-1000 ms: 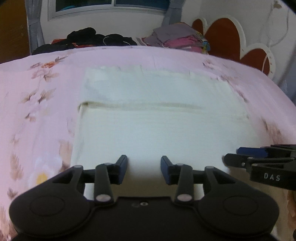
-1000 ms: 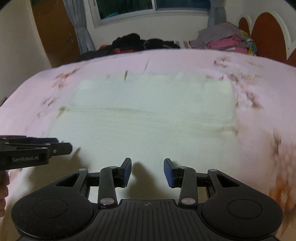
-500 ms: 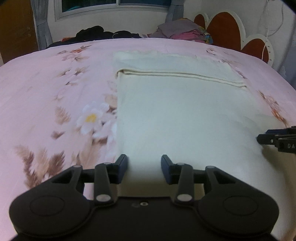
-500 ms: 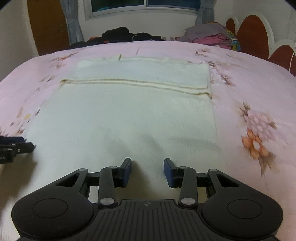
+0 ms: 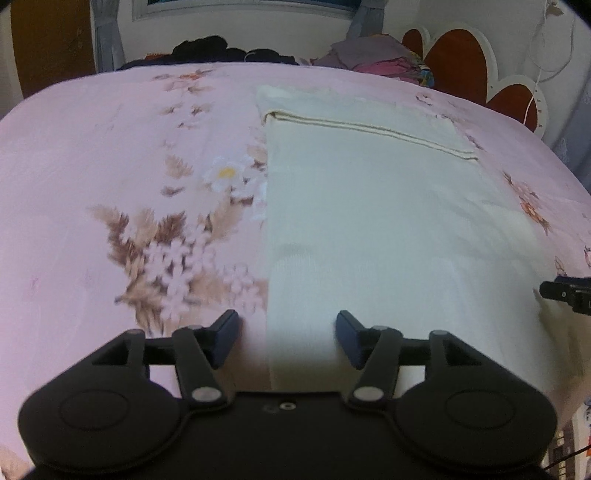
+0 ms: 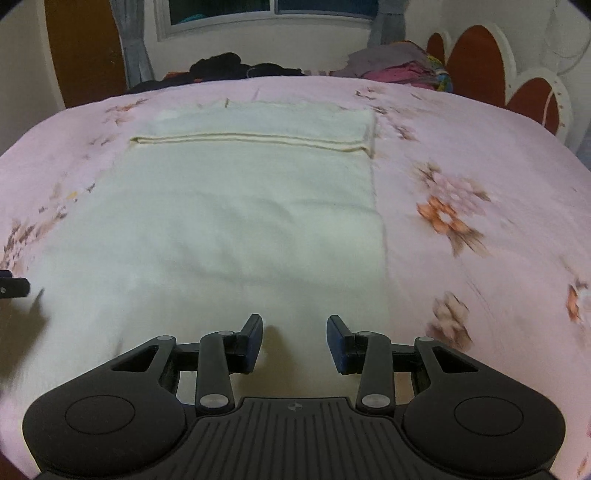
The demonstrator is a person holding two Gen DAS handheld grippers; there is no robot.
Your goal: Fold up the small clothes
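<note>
Bed (image 5: 110, 155): pink sheet with brown, white and orange flower print, fills most of both views. Sheet lies smooth, no marked wrinkles.

Room, far side: white wall with a window (image 6: 273, 14) above it, grey curtains (image 6: 133, 48) at either side. Brown door or panel (image 5: 51, 40) at left. Headboard (image 5: 458, 62) at right, heart-shaped, red-brown with white border; a thin white cord (image 5: 535, 88) hangs in front of it.

Along the far edge of the bed: a pile of dark clothes (image 6: 229, 66) left of centre, a pile of grey, pink and multicoloured clothes (image 6: 399, 62) to the right. Neither pile is in a container; both lie loose against the wall side.

Task item: cream cloth (image 6: 236, 206), spread flat in the middle of the bed. One fold already in it: upper layer ends at a double-hemmed edge near the far end, with a strip of the lower layer showing beyond.

Left gripper (image 5: 286, 341): jaws released, nothing between them. It straddles the left side edge of the cloth at its near end, left finger over the sheet, right finger over the cloth.

Right gripper (image 6: 294, 341): jaws released, empty, over the near end of the cloth just inside its right side edge.

Each gripper's tip shows at the margin of the other's view.
</note>
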